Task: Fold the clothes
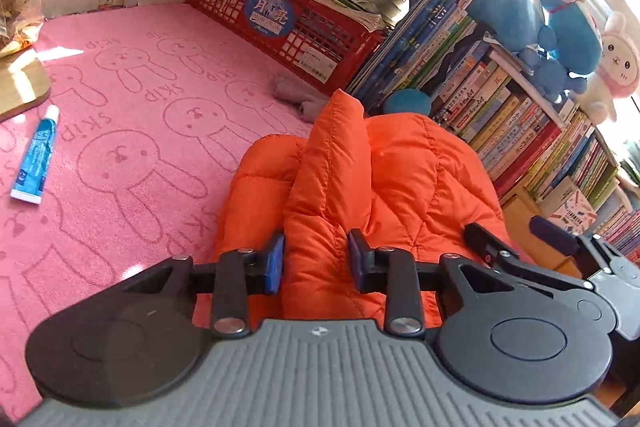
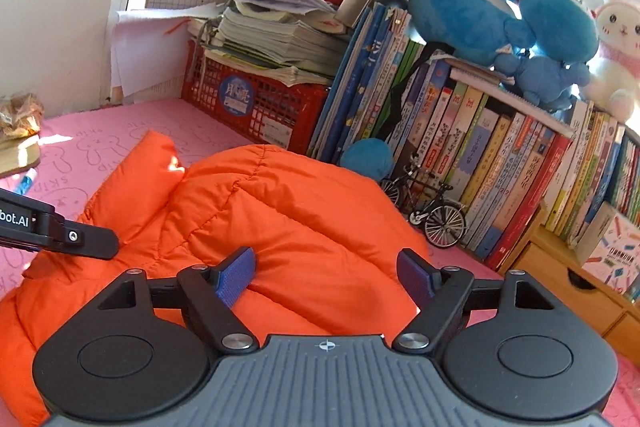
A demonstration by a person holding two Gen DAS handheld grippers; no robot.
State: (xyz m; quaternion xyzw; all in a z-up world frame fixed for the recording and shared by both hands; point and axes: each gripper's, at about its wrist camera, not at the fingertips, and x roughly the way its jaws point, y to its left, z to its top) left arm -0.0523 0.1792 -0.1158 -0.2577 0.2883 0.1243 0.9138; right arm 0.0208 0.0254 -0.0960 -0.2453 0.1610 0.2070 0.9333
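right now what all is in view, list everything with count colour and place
puffy quilted jacket: one, orange, on the towel in front of both grippers
rabbit-print towel: one, pink, covering the surface
toothpaste-like tube: one, blue and white, on the towel's left side
plastic crate: one, red, at the back, papers stacked on top
row of upright books: many, mixed colours, along the right
plush toys: several, blue, plus one white and pink rabbit, on top of the books
model bicycle: one, black, in front of the books
small cloth: one, grey, by the crate
left gripper: one, black with blue pads, a jacket fold between them
right gripper: one, black with blue pads, open above the jacket
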